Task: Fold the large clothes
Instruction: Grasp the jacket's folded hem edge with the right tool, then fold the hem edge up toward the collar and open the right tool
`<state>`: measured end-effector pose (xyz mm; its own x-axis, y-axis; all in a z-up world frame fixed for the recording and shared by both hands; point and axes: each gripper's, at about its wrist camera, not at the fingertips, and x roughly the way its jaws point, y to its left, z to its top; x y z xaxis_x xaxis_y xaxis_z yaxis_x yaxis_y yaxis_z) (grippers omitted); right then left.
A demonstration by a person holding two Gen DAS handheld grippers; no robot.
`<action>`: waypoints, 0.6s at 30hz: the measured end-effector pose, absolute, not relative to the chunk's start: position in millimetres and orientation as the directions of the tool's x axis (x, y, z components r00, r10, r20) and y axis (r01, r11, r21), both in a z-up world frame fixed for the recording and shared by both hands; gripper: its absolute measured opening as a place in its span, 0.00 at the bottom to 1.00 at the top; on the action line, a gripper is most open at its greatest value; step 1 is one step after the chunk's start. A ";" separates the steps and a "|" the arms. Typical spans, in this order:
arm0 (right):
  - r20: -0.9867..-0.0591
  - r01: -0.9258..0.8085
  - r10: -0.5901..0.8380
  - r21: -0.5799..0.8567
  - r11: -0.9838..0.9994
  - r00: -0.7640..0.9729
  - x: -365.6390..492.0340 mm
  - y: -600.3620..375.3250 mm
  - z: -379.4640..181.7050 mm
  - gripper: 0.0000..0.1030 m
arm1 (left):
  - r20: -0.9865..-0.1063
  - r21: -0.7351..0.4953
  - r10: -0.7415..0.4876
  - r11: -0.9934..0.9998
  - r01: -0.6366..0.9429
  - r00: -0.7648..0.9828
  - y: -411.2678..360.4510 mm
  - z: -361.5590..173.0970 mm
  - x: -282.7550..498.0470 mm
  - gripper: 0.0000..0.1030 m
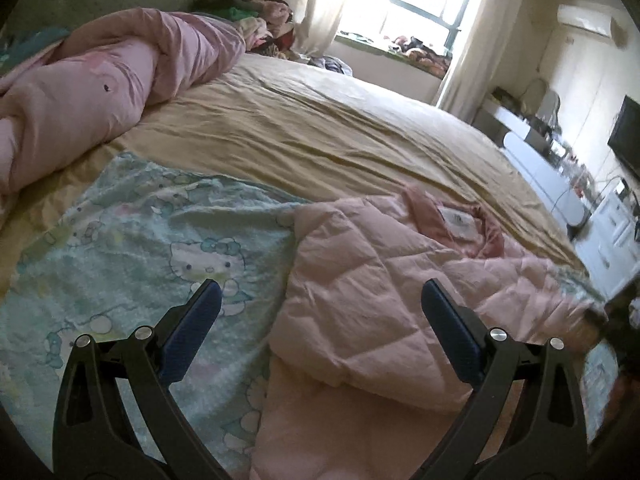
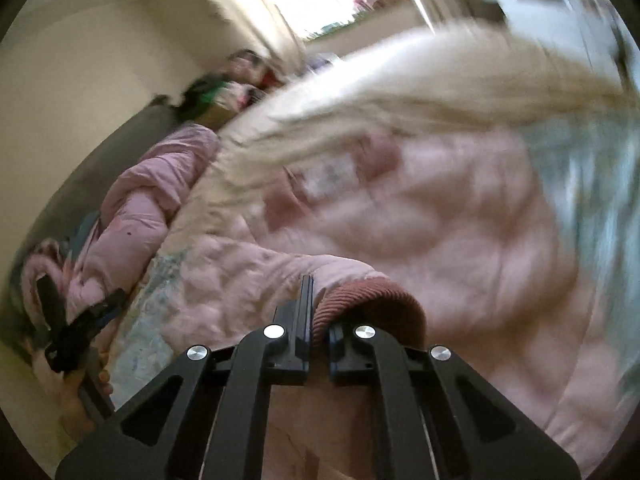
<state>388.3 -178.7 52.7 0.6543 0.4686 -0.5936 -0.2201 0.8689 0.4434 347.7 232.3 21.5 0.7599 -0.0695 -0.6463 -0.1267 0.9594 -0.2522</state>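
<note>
Right gripper [image 2: 318,312] clamped on the jacket's ribbed cuff [image 2: 372,300], sleeve running away from its fingers toward the collar. Left gripper [image 1: 320,304] wide open, empty, over the pink quilted jacket [image 1: 384,280]; collar label [image 1: 460,222] beyond, on the tan bedsheet [image 1: 320,120].

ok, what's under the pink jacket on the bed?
The pink jacket lies partly on a cartoon-print blanket, which lies on the tan sheet. What lies under the jacket's middle is covered.

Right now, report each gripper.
Left gripper: open, holding nothing.
Right gripper: shut on the pink jacket's ribbed cuff.
</note>
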 end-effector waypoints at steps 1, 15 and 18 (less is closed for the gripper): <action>-0.581 -0.242 0.462 0.418 0.876 0.670 391.1 -176.6 66.2 0.05 | -0.644 -0.252 -0.071 0.960 -0.123 0.762 233.4 20.9 349.9 0.91; -0.647 -0.178 0.271 0.208 0.962 0.712 454.5 -191.0 77.3 0.05 | -0.664 -0.206 -0.143 0.979 0.004 0.734 189.0 -10.1 370.6 0.91; -0.675 -0.137 0.245 0.210 0.968 0.696 458.9 -195.2 55.0 0.05 | -0.666 -0.193 -0.155 0.981 0.032 0.730 181.7 -16.7 372.5 0.85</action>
<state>458.9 -195.2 55.0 0.6963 0.2446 -0.6748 -0.1368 0.9681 0.2098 372.5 181.7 -16.7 0.7300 -0.1547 -0.6657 0.0318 0.9807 -0.1930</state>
